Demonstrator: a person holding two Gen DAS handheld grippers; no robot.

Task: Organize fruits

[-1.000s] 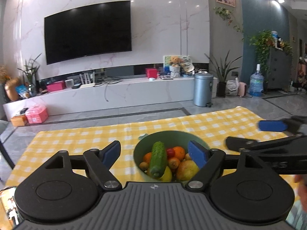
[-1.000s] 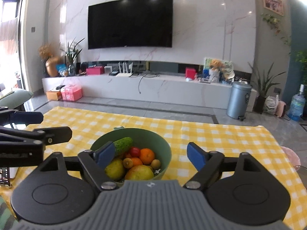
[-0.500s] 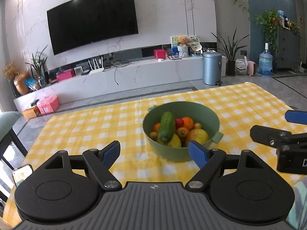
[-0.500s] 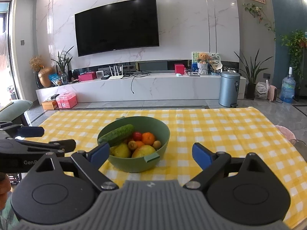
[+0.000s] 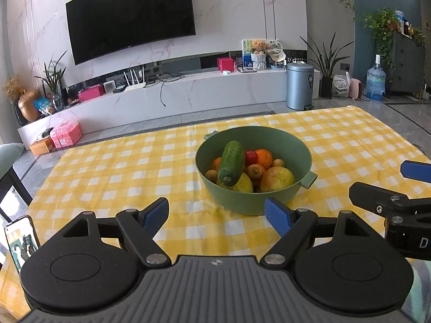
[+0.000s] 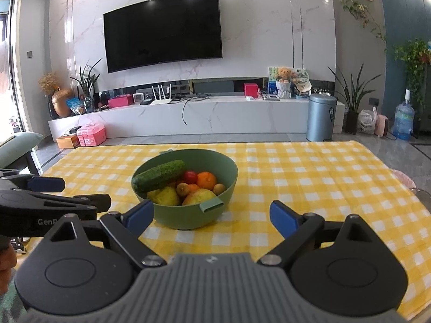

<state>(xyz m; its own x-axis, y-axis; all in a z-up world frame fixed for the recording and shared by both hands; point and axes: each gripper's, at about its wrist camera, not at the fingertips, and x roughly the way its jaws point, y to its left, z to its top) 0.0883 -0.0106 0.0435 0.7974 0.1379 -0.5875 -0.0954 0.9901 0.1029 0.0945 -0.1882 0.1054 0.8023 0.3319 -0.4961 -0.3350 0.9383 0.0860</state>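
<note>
Left wrist view shows the green bowl (image 5: 253, 172) on the yellow checked cloth (image 5: 113, 167), full of fruit. A cucumber (image 5: 231, 162) lies on top of the pile (leaning on the bowl's near-left rim), beside 1 orange (image 5: 263, 157) and 2 yellow fruits, maybe pears. The left gripper (image 5: 216, 215) and right gripper (image 6: 211, 216) both hang just in front of the bowl, fingers spread wide, holding nothing. All the fruit sits in the bowl. That fits sorting done, or fruit about to come out.
</note>
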